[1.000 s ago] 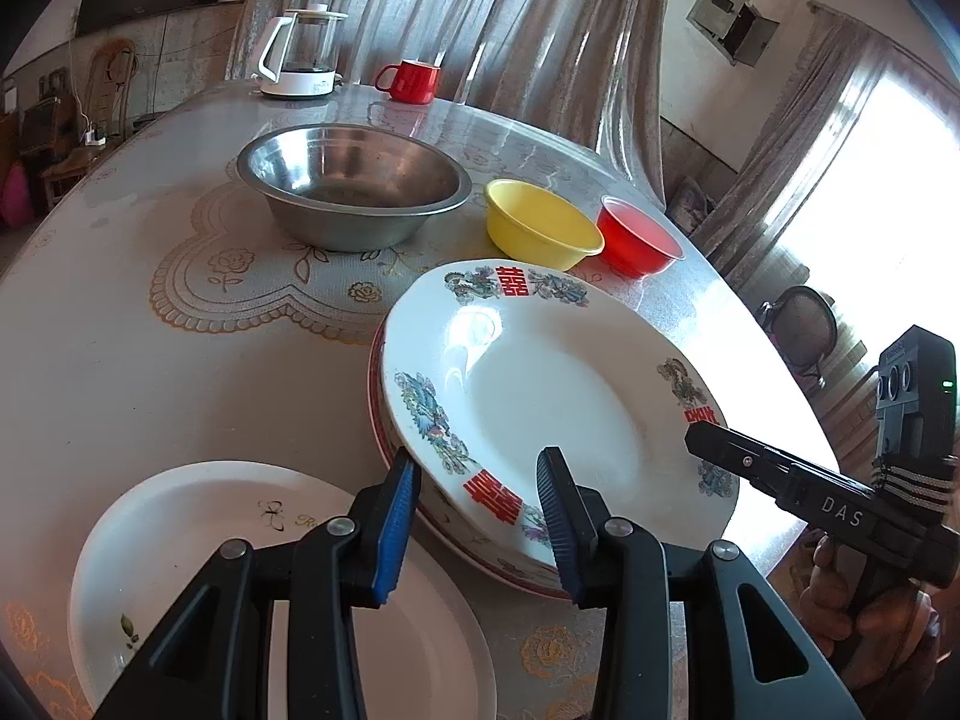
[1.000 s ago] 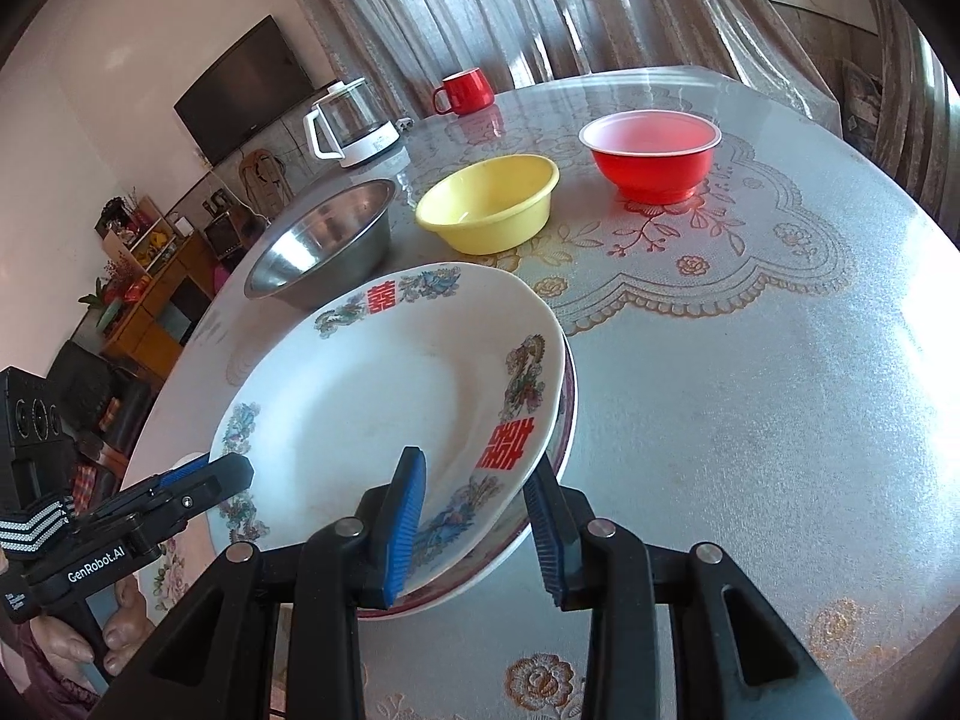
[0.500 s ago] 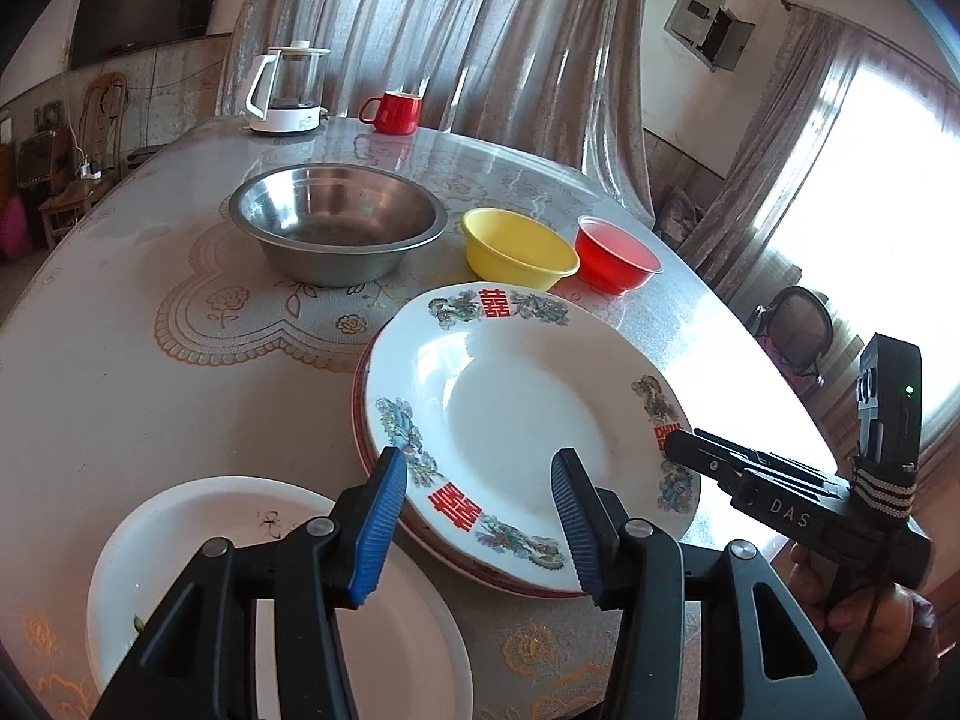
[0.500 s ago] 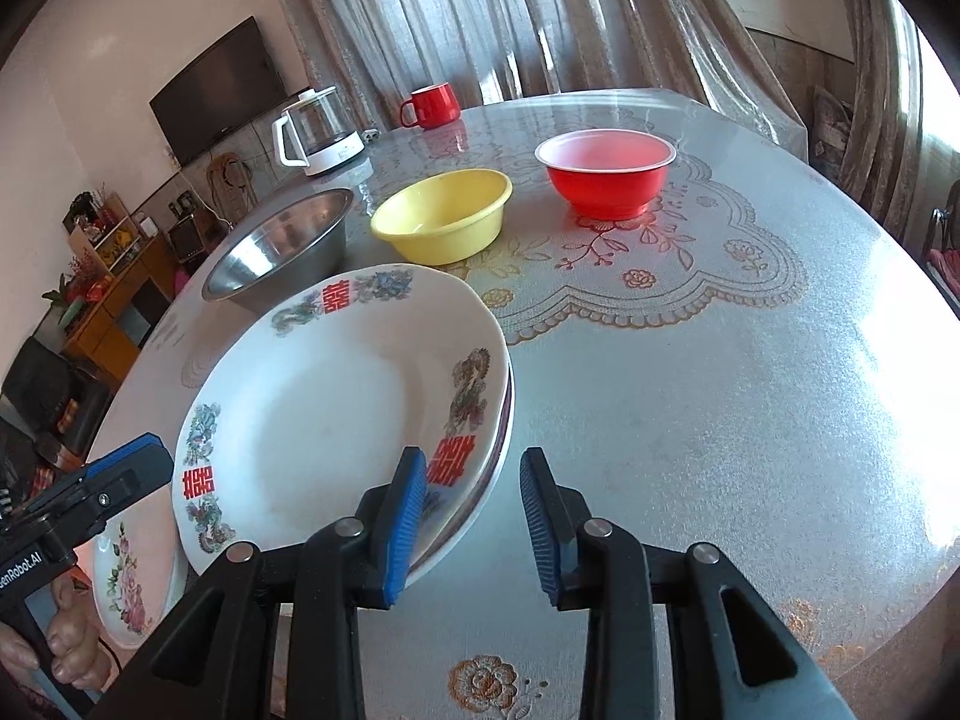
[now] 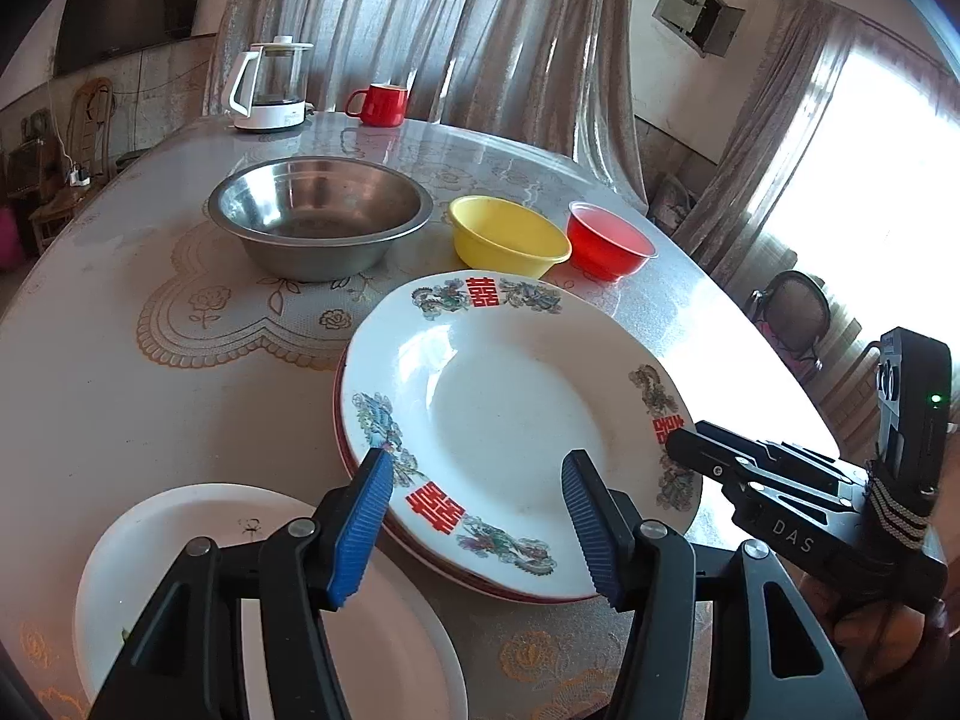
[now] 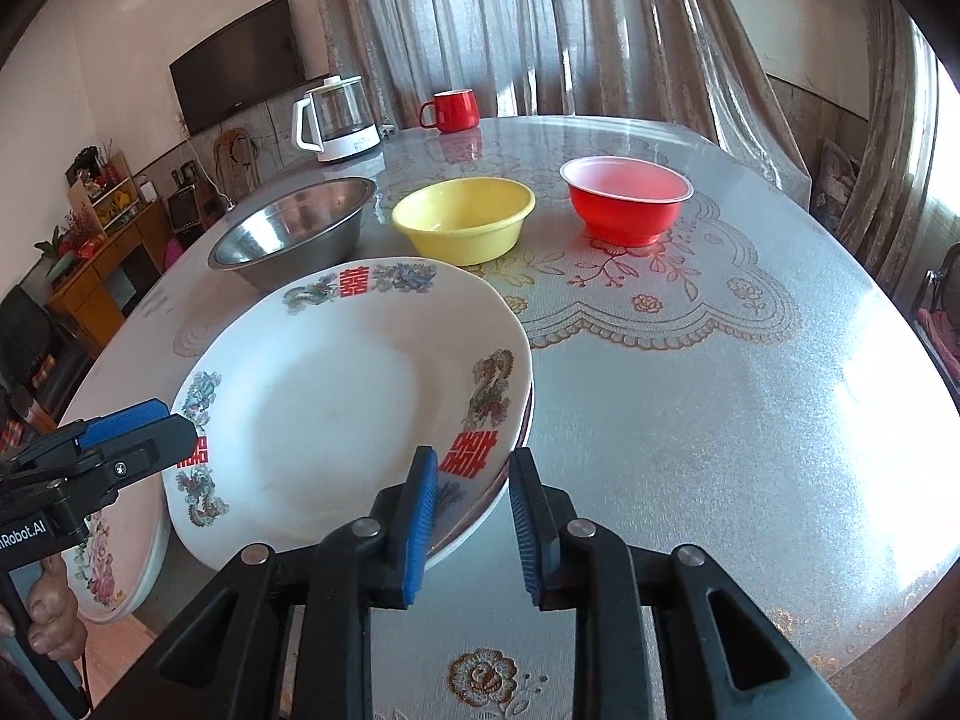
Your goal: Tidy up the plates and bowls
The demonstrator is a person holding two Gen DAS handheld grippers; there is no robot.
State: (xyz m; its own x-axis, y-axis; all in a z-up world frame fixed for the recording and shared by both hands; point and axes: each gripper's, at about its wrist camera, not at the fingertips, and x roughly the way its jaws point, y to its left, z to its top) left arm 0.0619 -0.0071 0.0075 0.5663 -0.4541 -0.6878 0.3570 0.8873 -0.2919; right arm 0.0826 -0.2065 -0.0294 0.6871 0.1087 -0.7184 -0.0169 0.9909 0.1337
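Right gripper (image 6: 471,519) of mine, jaws closing over the near rim of the patterned plate (image 6: 342,402) stacked mid-table, left gripper (image 5: 477,525) opening, clear of it: stacking stage; next, bowls (image 6: 465,222) need nesting.

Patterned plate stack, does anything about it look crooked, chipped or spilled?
Slightly. The patterned plate sits off-centre on the red-rimmed plate beneath, whose rim shows only along the left and near sides. No chips or spills visible. The steel bowl, yellow bowl and red bowl stand upright.
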